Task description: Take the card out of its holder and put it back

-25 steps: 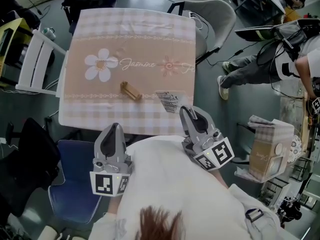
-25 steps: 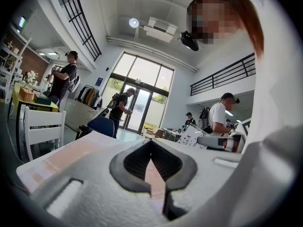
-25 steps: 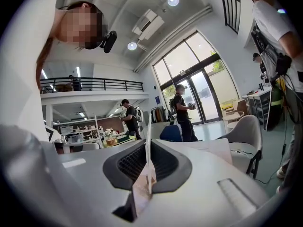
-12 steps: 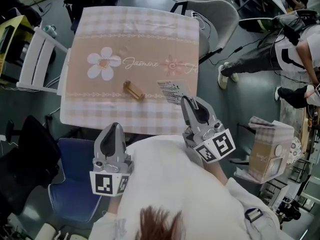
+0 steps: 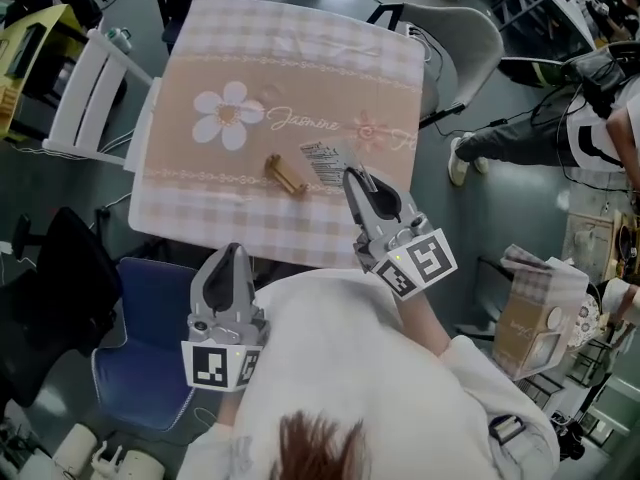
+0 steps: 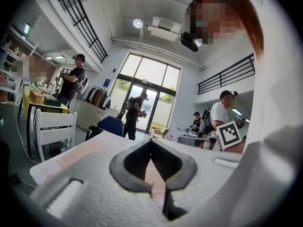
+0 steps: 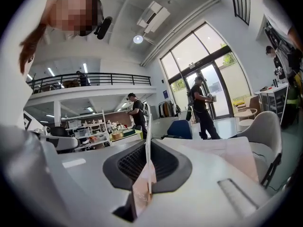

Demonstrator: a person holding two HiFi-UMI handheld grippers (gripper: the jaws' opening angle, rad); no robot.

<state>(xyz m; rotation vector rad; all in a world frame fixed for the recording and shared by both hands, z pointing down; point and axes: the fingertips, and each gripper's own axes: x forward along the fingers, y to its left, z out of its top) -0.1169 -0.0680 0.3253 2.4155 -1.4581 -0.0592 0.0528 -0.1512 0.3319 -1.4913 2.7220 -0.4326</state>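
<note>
The right gripper (image 5: 352, 176) is clenched on the card (image 5: 322, 163). In the right gripper view the card (image 7: 146, 126) stands edge-on, pinched between the 2 ribbed pads (image 7: 163, 162) of the right gripper (image 7: 146, 145). In the head view the white printed card sticks out beyond the jaw tips, over the near part of the table (image 5: 300, 68), which has a pink checked cloth with a flower pattern.

The wooden card holder (image 5: 285, 175) lies on the cloth just left of this gripper's tips and just beside the card's left edge. Whether card and holder touch cannot be told.

The left gripper (image 5: 230, 251) is held back at the person's body, off the near table edge and well apart from card and holder, above a blue chair (image 5: 150, 338). In the left gripper view the 2 jaws of the left gripper (image 6: 150, 143) meet at their tips with nothing between them.
</note>
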